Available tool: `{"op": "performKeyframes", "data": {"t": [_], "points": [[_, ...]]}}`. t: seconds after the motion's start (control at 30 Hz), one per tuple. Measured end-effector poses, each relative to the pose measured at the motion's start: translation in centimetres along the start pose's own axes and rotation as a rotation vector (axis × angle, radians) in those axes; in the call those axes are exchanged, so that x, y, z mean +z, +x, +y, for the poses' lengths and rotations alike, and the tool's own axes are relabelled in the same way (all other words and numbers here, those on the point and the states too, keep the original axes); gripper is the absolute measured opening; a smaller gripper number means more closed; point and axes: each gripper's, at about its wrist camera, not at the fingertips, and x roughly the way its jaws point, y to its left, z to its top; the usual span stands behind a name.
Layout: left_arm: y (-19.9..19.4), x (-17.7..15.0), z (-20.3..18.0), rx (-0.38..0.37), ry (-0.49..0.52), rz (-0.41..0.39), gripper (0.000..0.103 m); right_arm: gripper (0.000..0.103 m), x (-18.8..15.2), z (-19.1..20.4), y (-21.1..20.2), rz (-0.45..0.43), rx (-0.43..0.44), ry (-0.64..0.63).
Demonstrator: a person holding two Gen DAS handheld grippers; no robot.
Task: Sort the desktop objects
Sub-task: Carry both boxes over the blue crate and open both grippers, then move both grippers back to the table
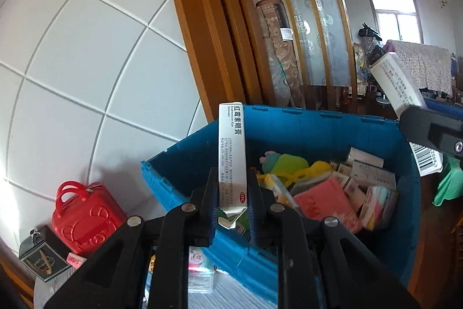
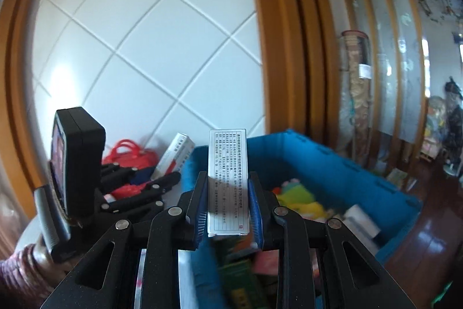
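In the left wrist view my left gripper [image 1: 233, 178] is shut on a narrow white ointment box [image 1: 231, 146], held upright above the near rim of a blue bin [image 1: 289, 129]. The bin holds several small boxes, pink packets and a yellow-green plush toy [image 1: 289, 164]. At the right edge, my right gripper [image 1: 411, 118] grips a white box with a barcode [image 1: 396, 83]. In the right wrist view my right gripper [image 2: 228, 178] is shut on that printed white box [image 2: 228, 193] above the bin [image 2: 303, 158]. The left gripper [image 2: 157, 174] holds its red-and-white box [image 2: 176, 155] to the left.
A red toy suitcase [image 1: 84, 216] and a black box [image 1: 43, 257] stand by the white tiled wall, left of the bin. A hand in a pink sleeve [image 2: 26, 274] holds the left tool. A wooden door frame [image 1: 208, 42] and glass screen rise behind the bin.
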Motion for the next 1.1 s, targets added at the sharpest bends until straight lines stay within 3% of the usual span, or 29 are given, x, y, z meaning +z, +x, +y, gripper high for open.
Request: {"op": "performKeyframes", "data": {"t": [0.2, 0.37, 0.43, 0.47, 0.5, 0.57, 0.6, 0.7, 0.87, 1.03, 1.1], "points": [[3.6, 3.0, -3.7, -0.015, 0.024, 0.009, 0.017, 0.026, 1.6, -5.9, 2.0, 0.007, -0.033, 0.061], [6.7, 5.1, -5.6, -0.01, 0.032, 0.06, 0.017, 0.026, 2.1, -9.1, 3.6, 0.03, -0.058, 0.077], [7.5, 6.2, -6.5, 0.014, 0.038, 0.073, 0.024, 0.035, 2.2, -10.5, 4.7, 0.024, -0.103, 0.098], [7.4, 6.4, -6.5, 0.025, 0.034, 0.068, 0.04, 0.057, 2.3, -11.1, 4.8, 0.015, -0.127, 0.118], [7.3, 6.5, -6.5, 0.038, 0.025, 0.06, 0.066, 0.07, 2.4, -11.9, 4.9, 0.003, -0.131, 0.131], [6.2, 6.2, -6.1, 0.094, -0.005, 0.012, 0.097, 0.071, 2.5, -12.5, 4.6, -0.018, -0.12, 0.139], [5.6, 5.9, -6.0, 0.122, -0.017, -0.009, 0.103, 0.071, 2.5, -12.6, 4.4, -0.024, -0.115, 0.139], [4.6, 4.9, -5.7, 0.168, -0.039, -0.014, 0.103, 0.073, 2.4, -12.4, 4.0, -0.05, -0.077, 0.16], [3.5, 2.3, -3.7, 0.164, -0.115, 0.004, 0.103, 0.078, 2.0, -9.6, 3.6, -0.068, -0.034, 0.145], [0.7, -1.6, 1.3, 0.201, -0.174, -0.013, 0.103, 0.08, 1.8, -4.3, 3.7, -0.051, 0.044, 0.095], [-0.7, -3.8, 4.4, 0.241, -0.189, -0.007, 0.103, 0.085, 1.5, -1.5, 4.3, -0.03, 0.089, 0.094]]}}
